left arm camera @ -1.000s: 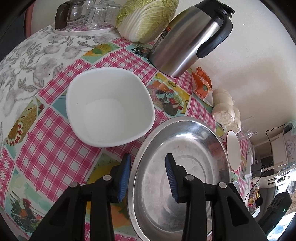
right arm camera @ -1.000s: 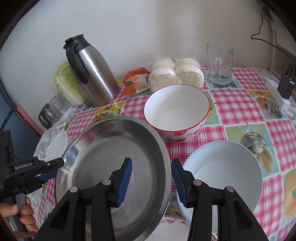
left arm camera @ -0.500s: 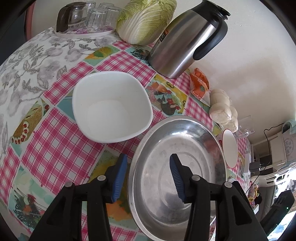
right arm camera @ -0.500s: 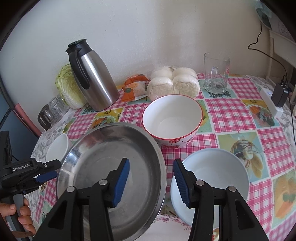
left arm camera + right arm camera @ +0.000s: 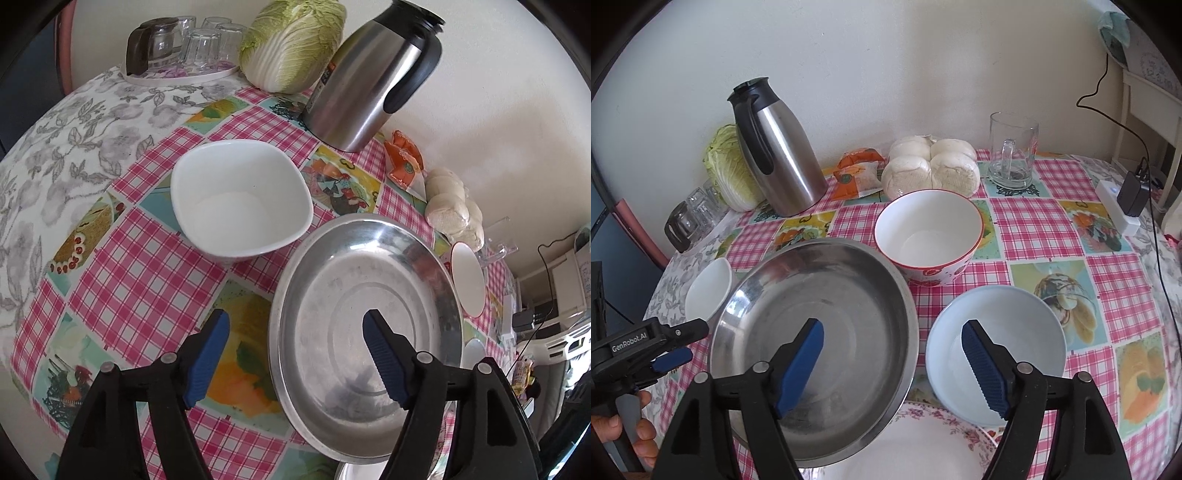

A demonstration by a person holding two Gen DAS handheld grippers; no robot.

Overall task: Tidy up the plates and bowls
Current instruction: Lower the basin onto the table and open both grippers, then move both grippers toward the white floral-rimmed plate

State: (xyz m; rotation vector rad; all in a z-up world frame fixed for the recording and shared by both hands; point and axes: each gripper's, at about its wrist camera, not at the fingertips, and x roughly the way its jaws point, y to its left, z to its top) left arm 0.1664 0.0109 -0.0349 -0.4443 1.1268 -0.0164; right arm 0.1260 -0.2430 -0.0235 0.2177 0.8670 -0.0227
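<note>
A large steel bowl (image 5: pixel 369 295) (image 5: pixel 827 314) sits on the checked tablecloth, overlapping a floral plate (image 5: pixel 923 443) at the near edge. My left gripper (image 5: pixel 295 362) is open and empty, its jaws astride the bowl's left rim. My right gripper (image 5: pixel 892 365) is open and empty, above the bowl's right rim. A white square bowl (image 5: pixel 240 203) (image 5: pixel 709 291) lies left of the steel bowl. A red-rimmed white bowl (image 5: pixel 929 229) (image 5: pixel 468 282) stands behind it. A pale blue bowl (image 5: pixel 995 350) sits to its right.
A steel thermos jug (image 5: pixel 775 151) (image 5: pixel 369 81), a cabbage (image 5: pixel 291 40), a tray of glasses (image 5: pixel 184 48), an orange packet (image 5: pixel 857 173), bagged buns (image 5: pixel 931 166) and a glass mug (image 5: pixel 1012 151) line the back by the wall. A power strip (image 5: pixel 1115 206) lies at the right edge.
Both grippers have opened wider and pulled back and up from the steel bowl, which has settled onto the table.
</note>
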